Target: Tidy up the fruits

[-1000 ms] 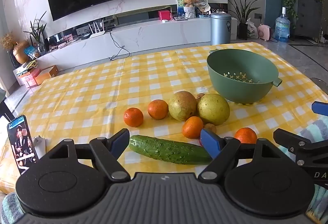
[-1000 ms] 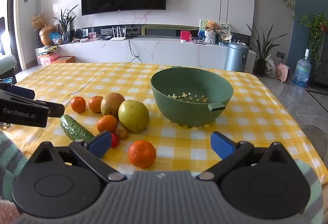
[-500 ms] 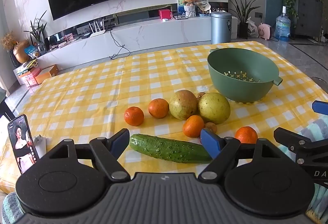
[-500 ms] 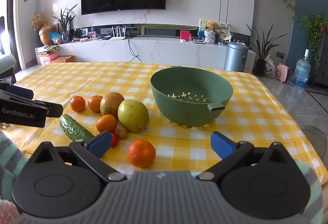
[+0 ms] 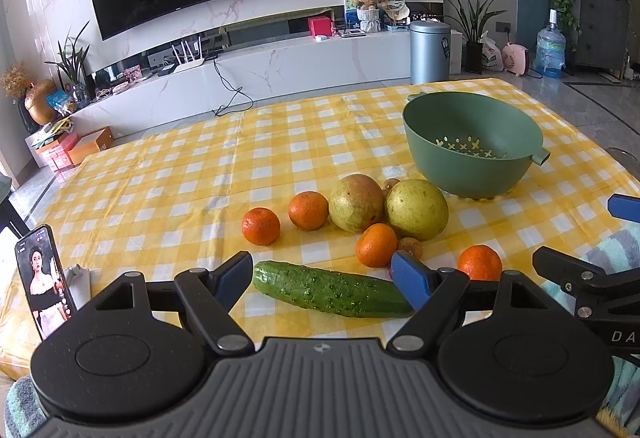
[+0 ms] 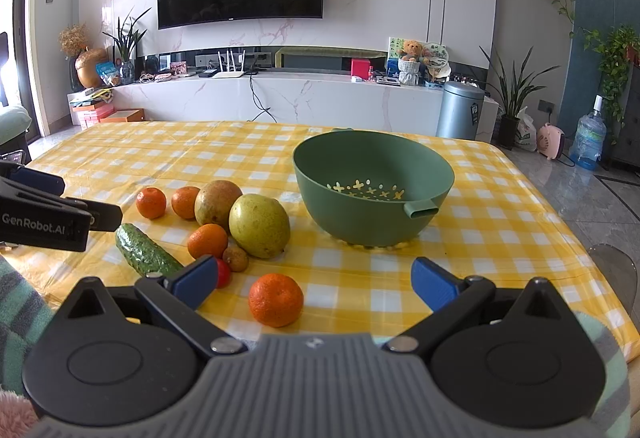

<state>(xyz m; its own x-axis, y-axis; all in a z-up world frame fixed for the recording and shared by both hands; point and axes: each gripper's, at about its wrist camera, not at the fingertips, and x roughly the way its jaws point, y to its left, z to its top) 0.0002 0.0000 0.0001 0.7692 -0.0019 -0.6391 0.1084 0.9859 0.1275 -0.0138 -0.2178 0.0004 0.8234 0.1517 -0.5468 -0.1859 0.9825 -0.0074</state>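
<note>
Fruits, catalogued by size on my yellow checked tablecloth [image 6: 500, 238]. Green colander bowl [image 6: 372, 193]: upright, right of the pile, nothing in it. Cucumber [image 5: 330, 290]: lying flat at the near edge, just ahead of my left gripper [image 5: 324, 278], whose jaws are spread and hold nothing. Two pears [image 6: 259, 226], [image 6: 218, 203]: side by side, touching. Four mandarins: two [image 6: 151, 202], [image 6: 186, 201] left of the pears, one [image 6: 208, 241] in front of them, one [image 6: 276, 300] apart, between the spread, unloaded jaws of my right gripper [image 6: 316, 282]. Small brown fruit [image 6: 236, 258] beside the front mandarin.
</note>
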